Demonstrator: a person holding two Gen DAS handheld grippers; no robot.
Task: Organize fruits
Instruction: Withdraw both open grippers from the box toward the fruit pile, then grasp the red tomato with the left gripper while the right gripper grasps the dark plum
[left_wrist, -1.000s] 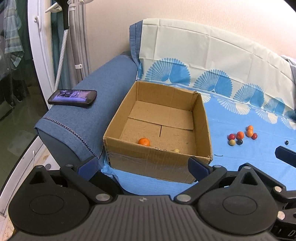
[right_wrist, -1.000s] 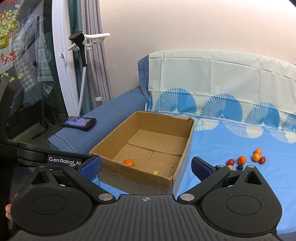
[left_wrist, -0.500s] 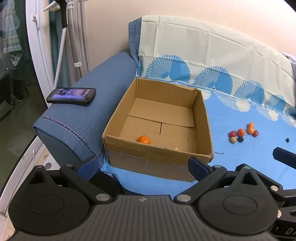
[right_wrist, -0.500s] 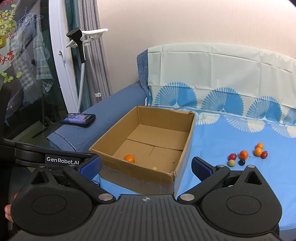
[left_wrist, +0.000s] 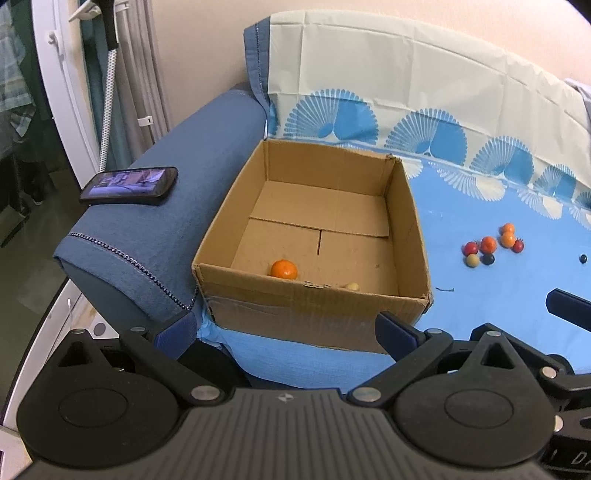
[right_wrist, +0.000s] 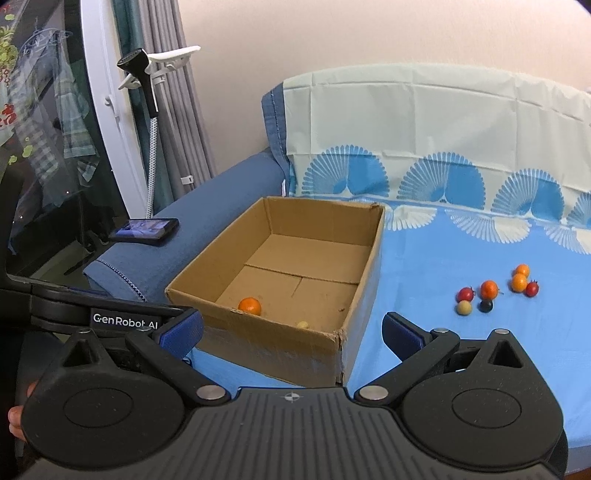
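Left wrist view: the left gripper (left_wrist: 284, 330) is at the bottom of the frame, its two blue-tipped fingers spread wide with nothing between them. Beyond them an open cardboard box (left_wrist: 408, 221) sits on a blue sheet (left_wrist: 498, 302) covering a sofa seat, against the sofa's left end. Inside the box, near its front wall, lie an orange fruit (left_wrist: 283, 268) and, well to its right, a small pale yellow fruit (left_wrist: 352, 286). To the right of the box, well apart from it, a cluster of small fruits (left_wrist: 493, 245) rests on the sheet: orange, red, one pale, one dark. A single dark fruit (left_wrist: 583, 257) lies farther right. A phone (left_wrist: 129, 185) lies flat on the blue armrest (left_wrist: 177, 192) left of the box. A finger of the right gripper (left_wrist: 569, 305) shows at the right edge.

Right wrist view: the right gripper (right_wrist: 291, 332) fills the bottom, fingers spread wide and empty. The cardboard box (right_wrist: 365, 266) is ahead and slightly left, holding the orange fruit (right_wrist: 249, 306) and the pale yellow fruit (right_wrist: 303, 324) by its front wall. The cluster of small fruits (right_wrist: 496, 290) lies on the blue sheet (right_wrist: 443, 251) to the right of the box. The phone (right_wrist: 144, 229) rests on the armrest (right_wrist: 221, 188). The left gripper's body crosses the left side.
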